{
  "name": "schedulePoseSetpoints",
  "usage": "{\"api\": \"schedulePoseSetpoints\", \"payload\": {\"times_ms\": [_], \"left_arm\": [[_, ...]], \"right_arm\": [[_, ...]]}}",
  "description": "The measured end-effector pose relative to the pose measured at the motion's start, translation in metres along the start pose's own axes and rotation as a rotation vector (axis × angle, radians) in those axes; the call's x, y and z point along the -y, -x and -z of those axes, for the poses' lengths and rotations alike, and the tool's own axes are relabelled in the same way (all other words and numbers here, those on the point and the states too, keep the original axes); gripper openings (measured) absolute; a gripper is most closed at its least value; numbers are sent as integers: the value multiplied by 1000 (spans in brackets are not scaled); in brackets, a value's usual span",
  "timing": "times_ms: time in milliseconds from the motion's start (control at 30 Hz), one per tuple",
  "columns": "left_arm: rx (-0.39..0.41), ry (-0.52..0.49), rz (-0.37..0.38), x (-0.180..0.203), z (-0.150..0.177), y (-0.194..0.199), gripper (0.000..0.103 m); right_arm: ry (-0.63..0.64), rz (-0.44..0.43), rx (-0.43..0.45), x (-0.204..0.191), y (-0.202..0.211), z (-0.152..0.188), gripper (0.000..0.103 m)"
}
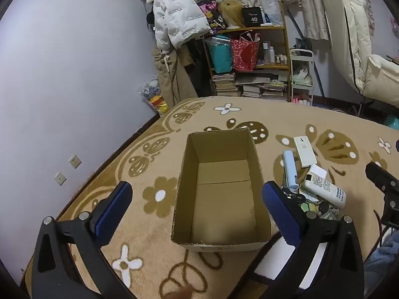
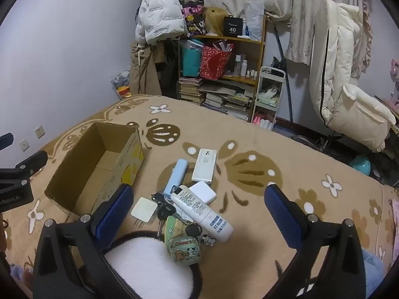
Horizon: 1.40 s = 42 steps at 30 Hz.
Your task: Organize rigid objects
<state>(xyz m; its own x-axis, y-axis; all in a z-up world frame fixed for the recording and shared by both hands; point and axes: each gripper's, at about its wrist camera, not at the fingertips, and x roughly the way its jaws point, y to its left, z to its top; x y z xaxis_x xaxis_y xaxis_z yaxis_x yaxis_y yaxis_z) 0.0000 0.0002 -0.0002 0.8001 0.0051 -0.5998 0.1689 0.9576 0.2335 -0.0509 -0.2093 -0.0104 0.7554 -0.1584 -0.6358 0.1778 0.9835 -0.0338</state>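
An empty cardboard box (image 1: 185,194) stands open on the beige flowered blanket, straight ahead of my left gripper (image 1: 197,185), which is open and holds nothing. To the right of the box (image 2: 131,159) lies a pile: a white remote (image 2: 202,211), a light blue power bank (image 2: 175,178), a flat white device (image 2: 204,164), a white square pack (image 2: 205,191), a white square pad (image 2: 144,209), keys (image 2: 164,208) and a green cartoon case (image 2: 184,248). My right gripper (image 2: 199,188) hovers open above this pile, touching nothing.
A white fluffy round thing with a black rim (image 2: 149,266) lies under the right gripper. Behind the blanket stand a wooden shelf (image 2: 260,49) with books and bags, a white cart (image 2: 270,92) and a cream padded chair (image 2: 349,104). A wall runs along the left.
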Motion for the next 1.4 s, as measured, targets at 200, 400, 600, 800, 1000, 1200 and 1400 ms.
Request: {"api": "schedulePoseSetpoints", "payload": {"times_ms": [200, 400, 600, 800, 1000, 1200, 1400], "left_arm": [[4, -23, -44, 8, 4, 4, 103], [-19, -15, -21, 1, 1, -8, 103], [-17, -5, -5, 0, 1, -5, 103], [-21, -5, -10, -3, 1, -4, 103], [-28, -17, -18, 2, 1, -5, 103], [-31, -21, -18, 9, 1, -9, 103], [-29, -21, -26, 11, 1, -9, 103]], "right_arm": [[-20, -11, -12, -5, 0, 0, 103], [-2, 5, 0, -3, 1, -1, 103], [3, 4, 2, -1, 0, -1, 103], [4, 4, 0, 1, 1, -2, 103], [7, 7, 1, -1, 1, -1, 103], [15, 10, 2, 0, 2, -1, 103], [17, 12, 3, -3, 3, -1, 103]]}}
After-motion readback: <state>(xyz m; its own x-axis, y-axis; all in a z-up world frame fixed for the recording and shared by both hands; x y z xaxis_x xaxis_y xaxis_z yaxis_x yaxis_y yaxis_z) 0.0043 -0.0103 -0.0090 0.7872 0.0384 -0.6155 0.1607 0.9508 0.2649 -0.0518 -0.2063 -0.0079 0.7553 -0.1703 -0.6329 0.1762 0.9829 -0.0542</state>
